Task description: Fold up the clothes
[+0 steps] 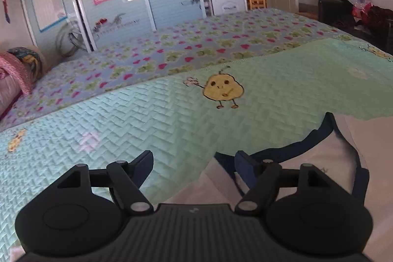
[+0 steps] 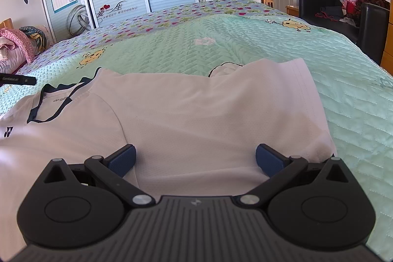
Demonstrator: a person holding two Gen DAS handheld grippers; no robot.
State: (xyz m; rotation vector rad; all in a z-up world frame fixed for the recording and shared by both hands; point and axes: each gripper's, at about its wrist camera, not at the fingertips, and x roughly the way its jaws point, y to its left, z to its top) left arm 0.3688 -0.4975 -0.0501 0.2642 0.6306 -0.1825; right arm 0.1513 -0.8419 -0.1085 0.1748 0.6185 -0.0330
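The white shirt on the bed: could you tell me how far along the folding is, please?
Done: the white shirt lies spread on the green quilt. In hand: nothing; the left gripper and right gripper hover with jaws open. Left: every fold.

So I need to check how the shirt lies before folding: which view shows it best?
The right wrist view: the white shirt lies spread across the green quilt, collar and one sleeve visible. The left wrist view shows only its navy collar and a corner of white fabric.

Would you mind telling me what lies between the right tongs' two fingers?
Only the white shirt; the right tongs are open over it, as the right wrist view shows.
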